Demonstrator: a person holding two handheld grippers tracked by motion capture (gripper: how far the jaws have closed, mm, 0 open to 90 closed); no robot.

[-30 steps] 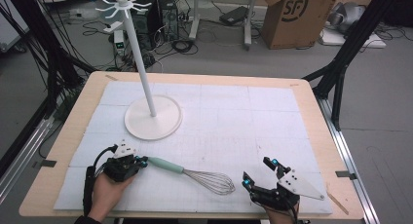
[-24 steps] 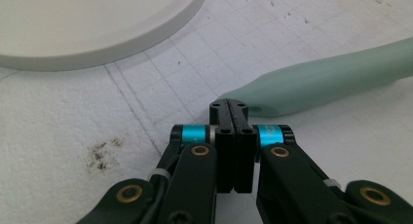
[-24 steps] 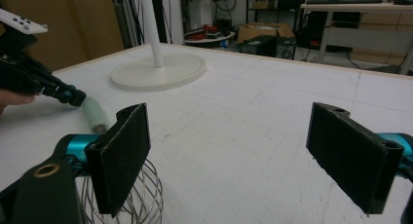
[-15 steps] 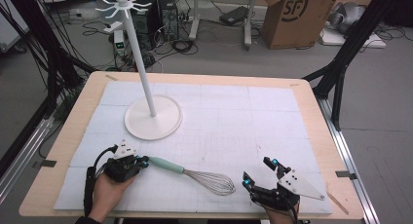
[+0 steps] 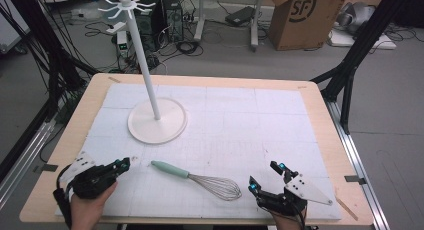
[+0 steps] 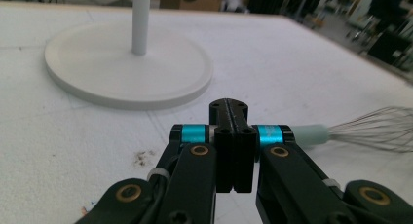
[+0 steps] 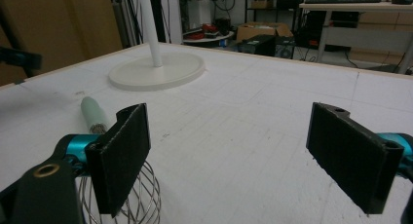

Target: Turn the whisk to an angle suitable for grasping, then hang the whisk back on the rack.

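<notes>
- The wooden-edged table (image 5: 320, 140) in front of me carries a white padded mat (image 5: 240, 125) over most of its top, marked with a faint grid and a few small brown specks near my left side.
- A tall white hanging stand with a round flat base (image 5: 157, 121) sits on the far-left part of the mat; its thin pole rises to a crown of short hooks at the top. In my left gripper view the base (image 6: 127, 68) lies ahead and to the left, and in my right gripper view it (image 7: 157, 70) sits farther back on the left.
- A wire balloon whisk with a pale green handle (image 5: 199, 179) lies flat on the mat near my edge, between my two tools, handle toward my left gripper and wire head toward my right one. Nothing holds it.
- My right gripper (image 5: 267, 177) rests at the near-right of the mat, jaws spread wide with nothing between the black pads; in its own view (image 7: 243, 158) the whisk's wire head (image 7: 124, 197) lies just beside the left jaw.
- My left gripper (image 5: 122, 163) lies near the mat's left corner, in my hand (image 5: 86, 210), jaws pressed together on nothing. In its own view (image 6: 234, 131) the whisk handle (image 6: 311, 135) lies just to the right of the tips.
</notes>
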